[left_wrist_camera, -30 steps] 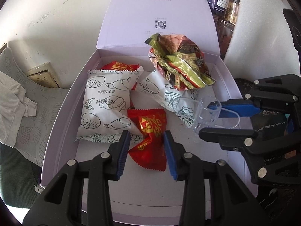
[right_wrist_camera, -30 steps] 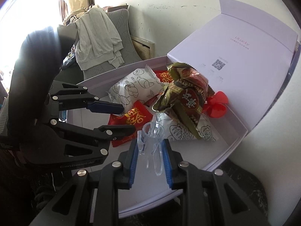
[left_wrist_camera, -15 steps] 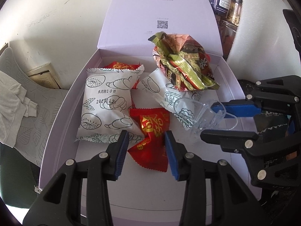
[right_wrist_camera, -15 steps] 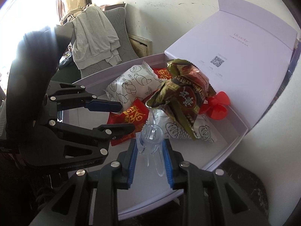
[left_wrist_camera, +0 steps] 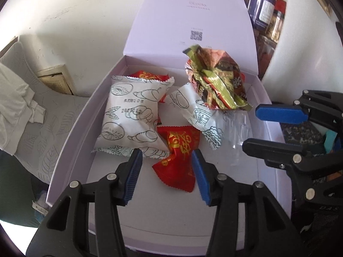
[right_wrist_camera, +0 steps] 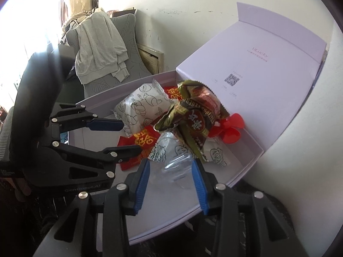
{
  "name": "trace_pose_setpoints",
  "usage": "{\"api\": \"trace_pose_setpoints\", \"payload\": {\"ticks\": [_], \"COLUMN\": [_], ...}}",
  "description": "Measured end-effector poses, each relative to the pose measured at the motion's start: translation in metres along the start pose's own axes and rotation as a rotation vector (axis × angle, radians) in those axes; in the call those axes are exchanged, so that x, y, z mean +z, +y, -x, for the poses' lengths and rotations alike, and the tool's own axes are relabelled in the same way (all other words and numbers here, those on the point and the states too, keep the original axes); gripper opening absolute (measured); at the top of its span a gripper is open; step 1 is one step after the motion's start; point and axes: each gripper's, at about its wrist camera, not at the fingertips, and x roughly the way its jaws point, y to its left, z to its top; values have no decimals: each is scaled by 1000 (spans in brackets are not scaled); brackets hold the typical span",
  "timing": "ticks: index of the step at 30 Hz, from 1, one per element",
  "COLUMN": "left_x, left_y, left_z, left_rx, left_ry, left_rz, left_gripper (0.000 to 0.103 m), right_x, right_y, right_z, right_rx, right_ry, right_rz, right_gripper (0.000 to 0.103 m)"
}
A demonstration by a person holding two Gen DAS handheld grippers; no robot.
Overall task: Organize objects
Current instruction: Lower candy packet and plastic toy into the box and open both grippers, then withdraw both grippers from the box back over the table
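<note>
Open box lid [right_wrist_camera: 257, 64] at 12 o'clock reads "uLucky" above a QR code [right_wrist_camera: 231, 79]; left tongs' frame [right_wrist_camera: 82, 189] reads "GenRobot.AI".

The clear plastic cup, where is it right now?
The clear plastic cup lies inside the lavender box, between the right gripper's open jaws, touching neither, just in front of a white pastry packet.

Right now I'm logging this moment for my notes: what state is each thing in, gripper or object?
Left gripper: jaws open, straddling the red packet, holding nothing.
Right gripper: jaws open, clear item loose between them.
Clear plastic item: released, lying in the box.
Lavender box: lid open, standing upright.
Red packet: sealed, lying flat.
White pastry packet: sealed, puffed.
Brown-green wrapper: crumpled, on top of another white packet.
</note>
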Motion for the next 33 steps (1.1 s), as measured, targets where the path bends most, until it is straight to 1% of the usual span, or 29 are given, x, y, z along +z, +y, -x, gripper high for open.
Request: {"api": "trace_pose_setpoints", "payload": {"ticks": [4,7,8,9,11,14,16,18,21,23,24,29,33], "left_x": [-2,0,-4,-5,-3,0,1,2,0,-3,-2,-10,-18], "left_y": [9,17,8,9,5,10,7,6,-2,-9,-6,-19,-28], "left_z": [15,24,34,40,48,59,71,83,102,118,121,161,185], "left_rx": [16,45,55,63,86,112,129,145,148,152,156,163,169], "left_ry": [-36,-49,-51,-54,-59,-69,-86,-104,-135,-156,-166,-212,-241], "left_rz": [50,75,80,85,100,112,104,98,93,88,87,96,81], "left_gripper": [46,47,48,48,55,57,58,61,66,69,70,76,80], "right_x": [4,4,5,6,6,6,7,6,6,5,5,1,-5], "right_y": [2,5,6,7,8,10,15,19,26,30,32,42,51], "right_z": [5,11,12,15,22,33,40,50,68,81,86,118,142], "right_rx": [-17,-38,-49,-58,-61,-51,-62,-73,-86,-102,-112,-149,-173], "right_ry": [-13,-20,-23,-27,-41,-57,-62,-72,-99,-114,-119,-157,-186], "right_rz": [-6,-6,-7,-11,-32,-51,-46,-41,-46,-51,-52,-74,-82], "right_gripper": [41,41,41,41,43,43,43,44,50,56,58,64,66]}}
